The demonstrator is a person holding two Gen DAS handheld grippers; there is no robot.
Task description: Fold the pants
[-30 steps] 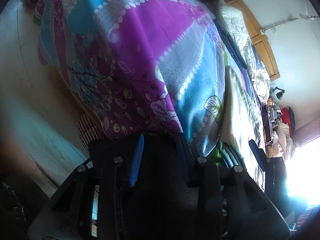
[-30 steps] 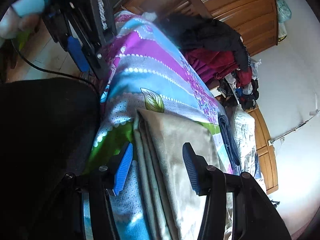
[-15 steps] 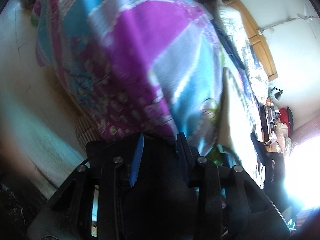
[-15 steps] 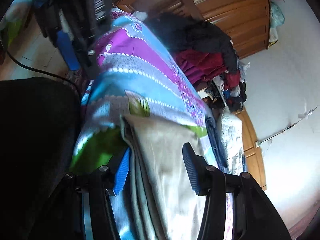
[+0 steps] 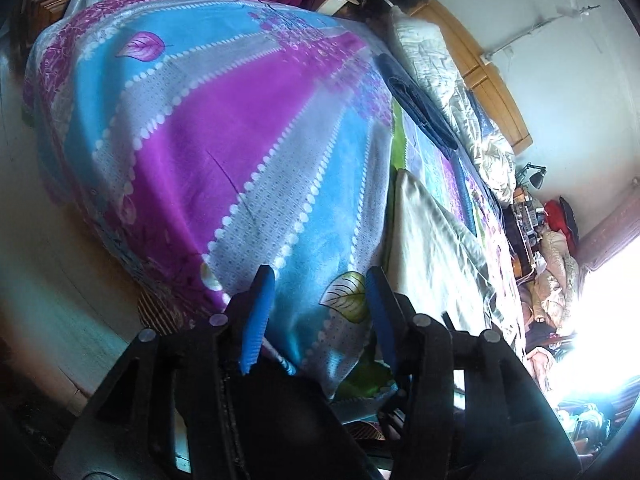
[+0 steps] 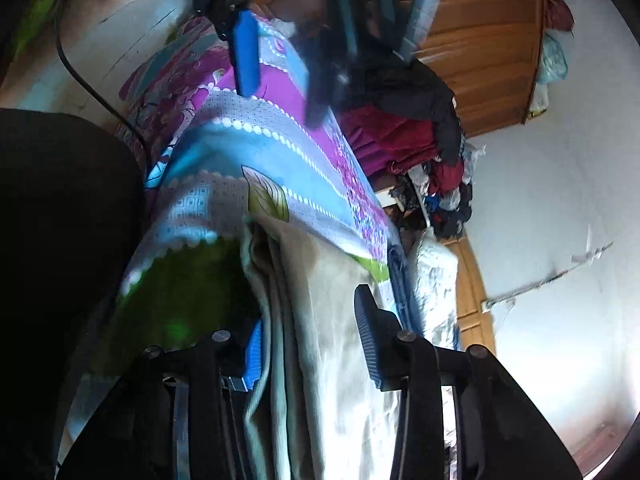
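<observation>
Right wrist view: right gripper [image 6: 312,332] fingers wide, straddling beige pants [image 6: 320,320]; left gripper [image 5: 320,312] fingers wide, empty

There was one pair of folded pale beige pants [image 5: 432,248], one purple, blue and grey patterned bedspread [image 5: 224,152], one folded dark blue denim garment [image 5: 416,100], and one white quilted pillow [image 5: 424,48]. Two black grippers with blue pads showed: the left gripper [image 5: 320,312] and the right gripper [image 6: 310,344].
</observation>
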